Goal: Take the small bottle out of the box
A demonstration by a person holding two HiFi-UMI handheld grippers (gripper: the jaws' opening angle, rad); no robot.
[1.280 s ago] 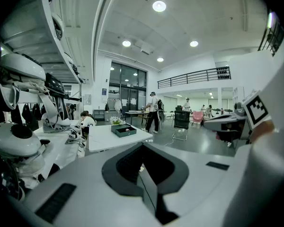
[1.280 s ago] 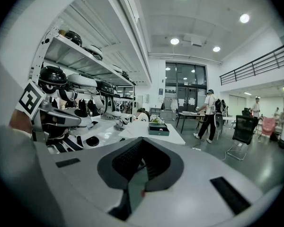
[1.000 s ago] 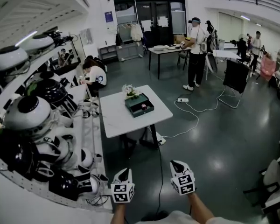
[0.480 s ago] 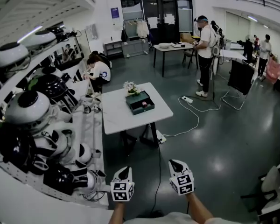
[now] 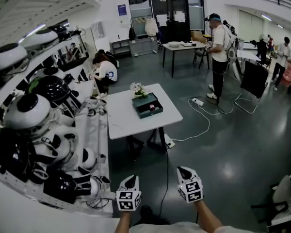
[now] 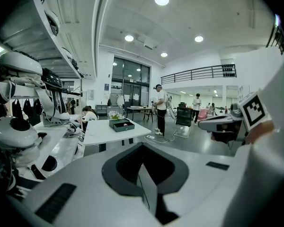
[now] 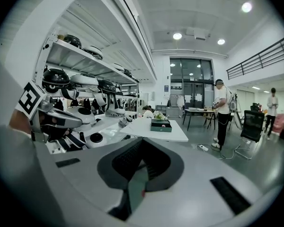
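Jaws of the left hand-held gripper (image 5: 130, 178) and right hand-held gripper (image 5: 183, 170) are closed on nothing, well apart from the white counter (image 5: 123, 120), where the small bottle (image 5: 152, 108) lies inside the dark green box (image 5: 150, 114).

The head view looks from high up, forward and down over the floor, with the left gripper (image 5: 130, 177) and the right gripper (image 5: 181, 169) at its lower edge and the white table (image 5: 131, 123) far ahead. Each gripper view sits low behind its own jaws and faces the same way. All three views share that far table, the box (image 5: 147, 106) on it and the shelves (image 5: 89, 135) at the left.
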